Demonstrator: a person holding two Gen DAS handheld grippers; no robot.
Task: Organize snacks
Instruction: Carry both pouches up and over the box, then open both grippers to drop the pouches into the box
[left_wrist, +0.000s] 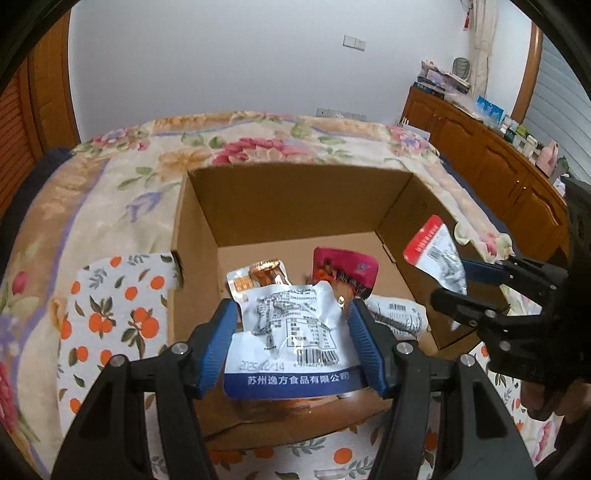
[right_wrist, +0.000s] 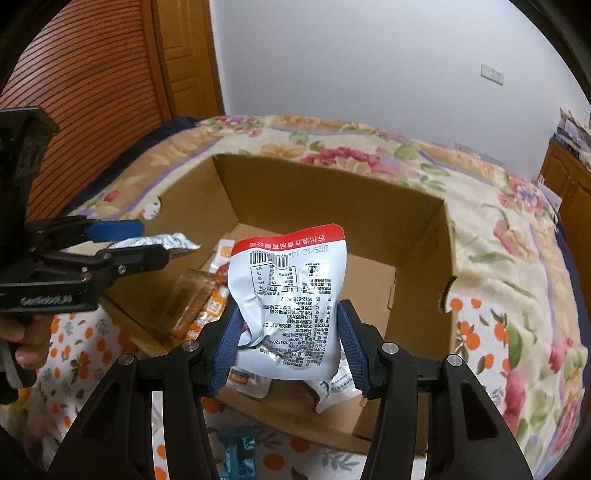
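An open cardboard box (left_wrist: 295, 199) sits on the bed; it also shows in the right wrist view (right_wrist: 332, 206). My left gripper (left_wrist: 293, 325) is shut on a white snack packet with a blue band (left_wrist: 291, 339), held over the box's near edge. My right gripper (right_wrist: 288, 332) is shut on a white snack packet with a red band (right_wrist: 288, 291), also over the box; this packet shows at the right of the left wrist view (left_wrist: 436, 254). Several packets lie in the box, among them an orange one (left_wrist: 264, 277) and a pink one (left_wrist: 343, 273).
A floral blanket (left_wrist: 129, 199) and an orange-print cloth (left_wrist: 110, 314) cover the bed around the box. A blue wrapped item (right_wrist: 238, 448) lies on the cloth in front of the box. A wooden cabinet (left_wrist: 491, 162) stands at the right, a wooden door (right_wrist: 92, 85) at the left.
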